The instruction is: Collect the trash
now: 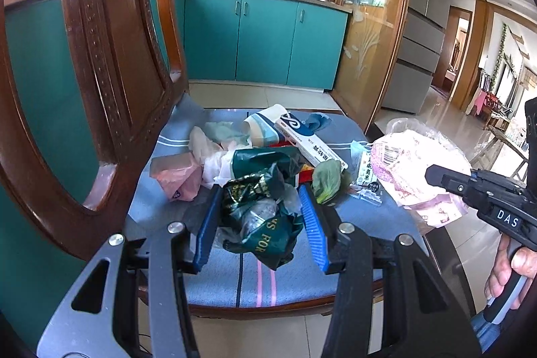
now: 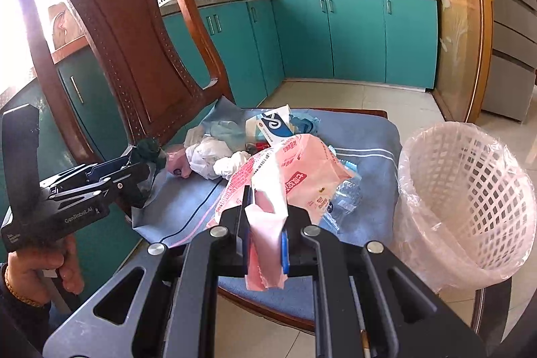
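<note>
Trash lies piled on a chair's blue striped cushion [image 1: 255, 277]. My left gripper [image 1: 260, 200] is shut on a crumpled dark green plastic bag [image 1: 265, 210], its blue pads pressing both sides. My right gripper [image 2: 265, 217] is shut on a pink and white printed wrapper [image 2: 295, 176], held up over the cushion's front; it also shows in the left wrist view [image 1: 412, 170]. Left on the cushion are a white and blue box [image 1: 308, 140], a pink bag [image 1: 178, 176], white crumpled plastic [image 2: 214, 160], a green leaf [image 1: 327, 180] and a clear wrapper [image 2: 345, 193].
A white lattice waste basket [image 2: 470, 197] lined with a clear bag stands right of the chair. The carved wooden chair back [image 2: 127, 32] rises at the left. Teal kitchen cabinets [image 2: 352, 36] and a tiled floor lie behind.
</note>
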`<state>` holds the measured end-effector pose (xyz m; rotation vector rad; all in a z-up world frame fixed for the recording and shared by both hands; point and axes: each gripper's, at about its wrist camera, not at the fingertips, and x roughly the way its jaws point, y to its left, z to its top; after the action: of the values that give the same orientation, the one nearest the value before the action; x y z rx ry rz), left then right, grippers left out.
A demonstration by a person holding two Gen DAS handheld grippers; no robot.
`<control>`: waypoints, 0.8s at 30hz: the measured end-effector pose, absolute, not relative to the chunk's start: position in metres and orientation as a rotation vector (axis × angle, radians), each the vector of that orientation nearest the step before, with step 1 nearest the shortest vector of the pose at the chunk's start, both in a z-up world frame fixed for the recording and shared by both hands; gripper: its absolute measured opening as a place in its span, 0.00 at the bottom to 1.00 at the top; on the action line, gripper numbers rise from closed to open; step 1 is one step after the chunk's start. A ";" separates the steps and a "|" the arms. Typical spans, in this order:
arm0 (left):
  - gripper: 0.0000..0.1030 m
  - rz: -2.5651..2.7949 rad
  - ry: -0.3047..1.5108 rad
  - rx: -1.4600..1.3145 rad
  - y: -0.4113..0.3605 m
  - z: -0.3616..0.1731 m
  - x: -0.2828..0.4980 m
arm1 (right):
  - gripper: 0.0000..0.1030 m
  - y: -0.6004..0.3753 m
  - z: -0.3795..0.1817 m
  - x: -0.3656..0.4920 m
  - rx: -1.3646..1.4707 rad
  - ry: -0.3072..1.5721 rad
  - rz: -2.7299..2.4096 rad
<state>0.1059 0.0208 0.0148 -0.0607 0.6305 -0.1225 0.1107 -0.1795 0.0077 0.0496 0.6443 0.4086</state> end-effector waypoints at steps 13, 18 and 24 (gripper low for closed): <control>0.46 -0.134 0.627 -0.054 0.017 0.013 0.106 | 0.13 -0.246 0.029 0.123 0.157 0.529 0.231; 0.46 -0.157 0.621 -0.046 0.007 0.011 0.108 | 0.72 -0.336 0.017 0.147 0.358 0.517 0.047; 0.46 -0.221 0.612 -0.031 -0.024 0.009 0.111 | 0.86 -0.386 0.028 0.111 0.574 0.369 -0.029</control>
<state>0.1115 -0.0238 0.0087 -0.0307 0.6117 -0.2210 0.1107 -0.3862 0.0279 0.5739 0.3693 -0.0286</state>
